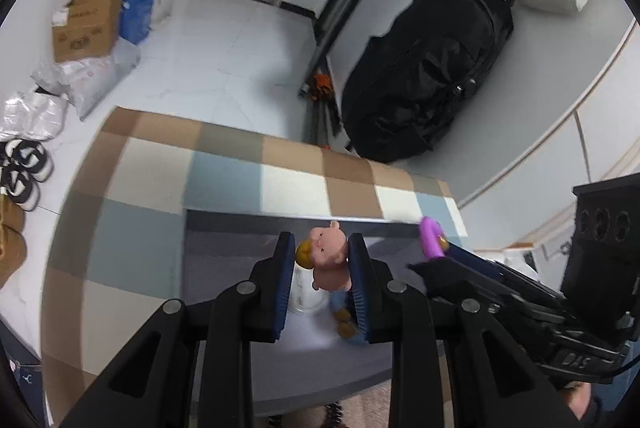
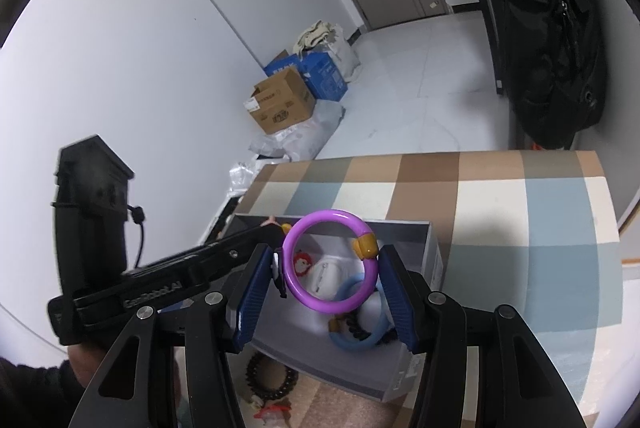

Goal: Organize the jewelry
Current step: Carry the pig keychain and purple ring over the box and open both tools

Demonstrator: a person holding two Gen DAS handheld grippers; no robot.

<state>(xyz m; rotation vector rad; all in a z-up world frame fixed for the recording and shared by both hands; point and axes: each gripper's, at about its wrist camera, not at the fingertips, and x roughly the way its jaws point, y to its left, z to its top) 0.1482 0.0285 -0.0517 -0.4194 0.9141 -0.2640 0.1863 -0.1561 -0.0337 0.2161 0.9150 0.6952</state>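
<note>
The left tongs (image 1: 320, 280) pinch a pink pig charm (image 1: 329, 256) with a yellow piece at its 9 o'clock, held above the grey box (image 1: 224, 248) on the checked surface (image 1: 160, 164). The right tongs (image 2: 326, 288) clamp a purple ring (image 2: 332, 262) with a yellow bead at its 1 o'clock, over the same box (image 2: 434, 260). Below the ring, at 5 o'clock, a blue ring (image 2: 360, 342) lies inside the box. A black beaded bracelet (image 2: 266, 374) rests on the surface outside the box's near wall.
</note>
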